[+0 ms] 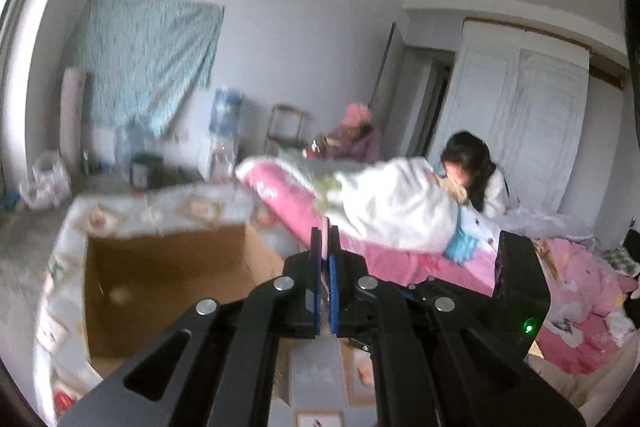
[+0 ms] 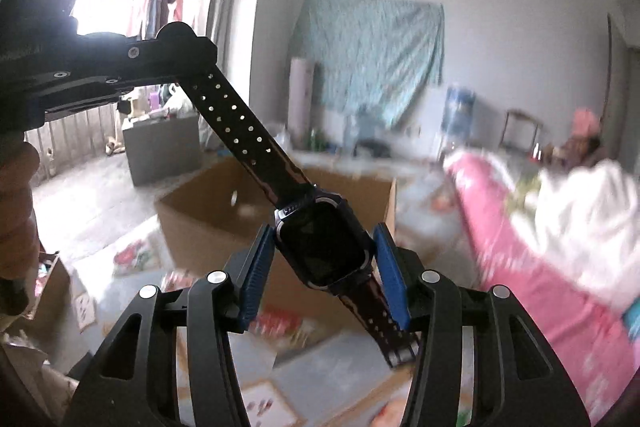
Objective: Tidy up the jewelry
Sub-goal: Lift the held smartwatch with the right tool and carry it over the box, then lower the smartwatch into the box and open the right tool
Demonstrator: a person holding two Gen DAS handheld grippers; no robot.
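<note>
Right wrist view: right gripper (image 2: 324, 259) jaws half open, clamping watch (image 2: 326, 247) case.
Left gripper (image 2: 192, 67): jaws closed on strap (image 2: 240, 131) end.

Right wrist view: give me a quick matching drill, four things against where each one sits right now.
Things:
1 watch case
2 strap end
3 cardboard box
4 teal cloth

Places:
A hanging on the wall
B pinched in the left tongs
C open-topped, beyond the watch case
D held in the right tongs

Pairs: 1-D, 2-B, 3-C, 4-A.
</note>
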